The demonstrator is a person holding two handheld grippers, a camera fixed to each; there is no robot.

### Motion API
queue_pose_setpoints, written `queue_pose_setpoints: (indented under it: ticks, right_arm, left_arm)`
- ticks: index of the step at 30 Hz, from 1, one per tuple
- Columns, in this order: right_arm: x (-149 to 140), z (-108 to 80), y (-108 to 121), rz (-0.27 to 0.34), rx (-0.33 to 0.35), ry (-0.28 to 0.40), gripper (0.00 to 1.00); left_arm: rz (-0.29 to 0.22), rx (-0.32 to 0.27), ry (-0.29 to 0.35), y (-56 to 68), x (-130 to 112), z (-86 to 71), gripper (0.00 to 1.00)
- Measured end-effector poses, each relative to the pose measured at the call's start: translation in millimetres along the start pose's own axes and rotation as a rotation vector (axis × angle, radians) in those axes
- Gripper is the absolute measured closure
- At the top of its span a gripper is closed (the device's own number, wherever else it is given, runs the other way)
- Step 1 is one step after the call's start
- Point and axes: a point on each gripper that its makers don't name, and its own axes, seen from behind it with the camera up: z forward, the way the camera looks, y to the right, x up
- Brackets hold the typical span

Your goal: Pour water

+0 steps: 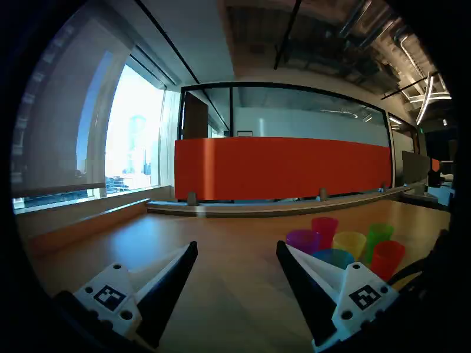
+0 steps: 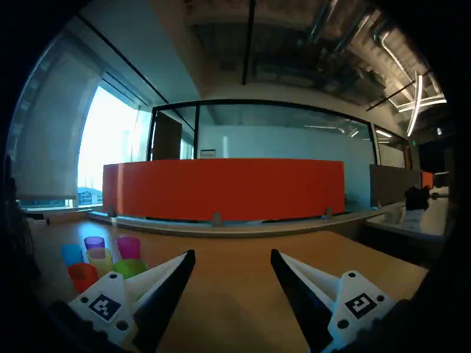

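Counted six translucent cups [image 1: 349, 242]: one each of purple, pink, yellow, green, blue, orange. Found upright in a tight cluster on the wooden surface [image 1: 235, 306], just past the right finger of the left claw [image 1: 237, 246]. Counted two claws; right claw [image 2: 232, 254] spread wide like the left, both pinching nothing.

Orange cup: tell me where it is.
In the left gripper view, the orange cup stands lower right, just in front of the green cup.
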Motion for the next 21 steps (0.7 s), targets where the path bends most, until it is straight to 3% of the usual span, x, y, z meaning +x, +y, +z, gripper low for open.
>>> queue_pose_setpoints:
  ticks: [9,21]
  right_arm:
    - [-18.4,1.2,6.8,0.033,-0.010,-0.025,0.01]
    - [-23.2,3.2,7.3,-0.008,-0.020,-0.052,0.01]
  left_arm:
    - [0.000,0.000,0.000,0.3,-0.1,0.2,0.00]
    - [0.000,0.000,0.000,0.7,0.1,0.4,0.00]
